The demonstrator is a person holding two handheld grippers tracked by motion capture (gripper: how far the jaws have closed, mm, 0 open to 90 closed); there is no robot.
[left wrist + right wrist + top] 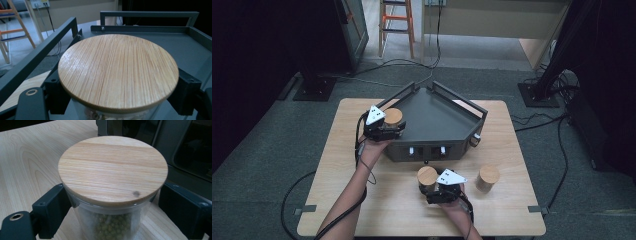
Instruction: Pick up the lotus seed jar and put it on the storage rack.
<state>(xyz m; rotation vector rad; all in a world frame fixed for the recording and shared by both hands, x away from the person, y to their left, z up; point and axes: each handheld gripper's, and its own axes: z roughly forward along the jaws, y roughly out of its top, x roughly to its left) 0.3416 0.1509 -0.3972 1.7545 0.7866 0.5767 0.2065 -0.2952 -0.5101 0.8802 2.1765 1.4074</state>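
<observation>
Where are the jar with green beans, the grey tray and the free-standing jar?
jar with green beans [113, 170], right gripper view, centre of its wooden lid.
grey tray [439, 120], high view, bare floor.
free-standing jar [488, 175], high view, lid top.

In the left gripper view a wooden lid [117, 72] covers nearly all of its jar [112, 115], whose glass is cut off at 6 o'clock, contents too blurred to tell. In the right gripper view the green-filled jar [112, 225] is cropped at 6 o'clock, hiding its base. In the high view the small parts [427, 150] on the dark tray's front wall are too small to tell, and the ladder [397, 22] is cropped at 12 o'clock.
</observation>
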